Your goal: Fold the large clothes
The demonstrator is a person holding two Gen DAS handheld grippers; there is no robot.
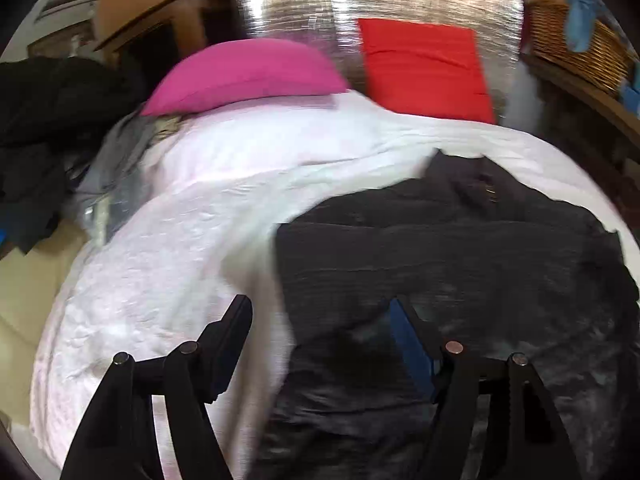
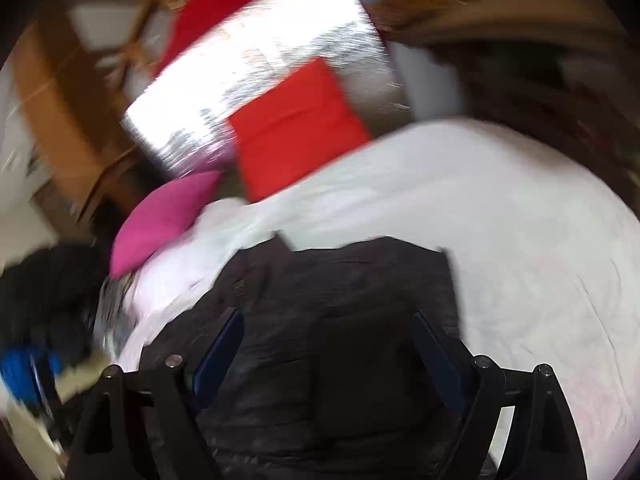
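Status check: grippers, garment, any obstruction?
Left gripper open, right gripper open, neither holding cloth. Dark garment lies flat on the white bedcover. Pink pillow and red pillow sit clear behind it.

At upper centre I see a pink cushion [image 1: 244, 74] beside a red cushion [image 1: 424, 66]; a wicker basket [image 1: 576, 46] sits upper right.

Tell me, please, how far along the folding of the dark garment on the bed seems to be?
Done: the dark garment lies on the white bedcover as a roughly squared, flattened shape. In hand: nothing; the left gripper and right gripper both stand open above it. Left: a dark clothes pile beside the pink cushion looks unfolded.
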